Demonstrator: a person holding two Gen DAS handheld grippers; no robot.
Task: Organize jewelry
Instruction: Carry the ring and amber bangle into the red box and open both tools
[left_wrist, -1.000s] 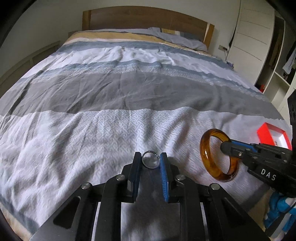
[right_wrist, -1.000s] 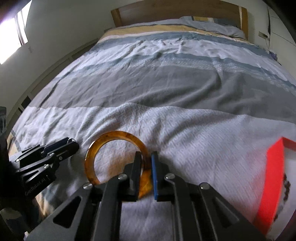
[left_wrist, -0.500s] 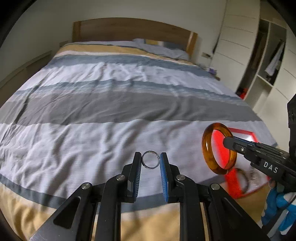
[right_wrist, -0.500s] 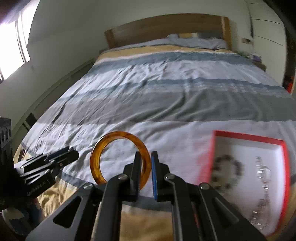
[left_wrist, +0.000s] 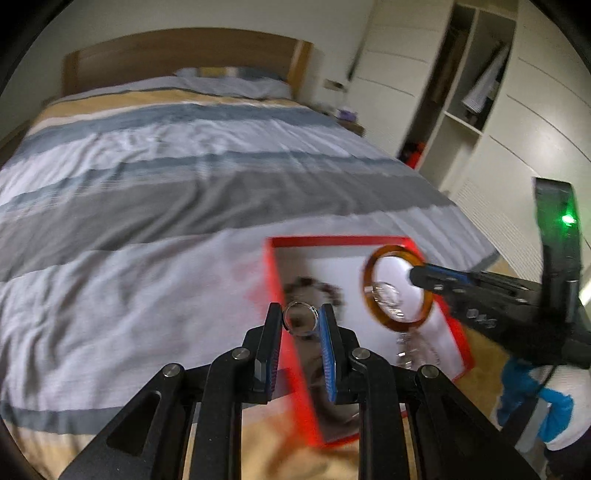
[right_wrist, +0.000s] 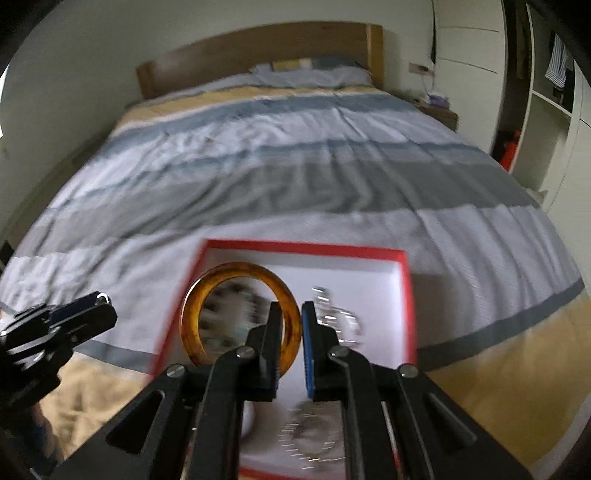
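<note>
1. My left tool (left_wrist: 301, 318) pinches a small silver ring (left_wrist: 300, 318), low in the middle of the frame.
2. My right tool (right_wrist: 290, 319) squeezes an amber bangle (right_wrist: 240, 317) above the red box (right_wrist: 303, 248) on the bed (right_wrist: 295, 166).

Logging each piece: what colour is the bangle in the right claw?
Translucent amber-brown bangle, clearest in the right wrist view.

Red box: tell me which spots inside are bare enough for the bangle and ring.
In the red box, the white floor along the far wall and far right corner looks bare. The beaded bracelet crowds the left, silver chains the middle and near end. The bangle and ring hang above.
</note>
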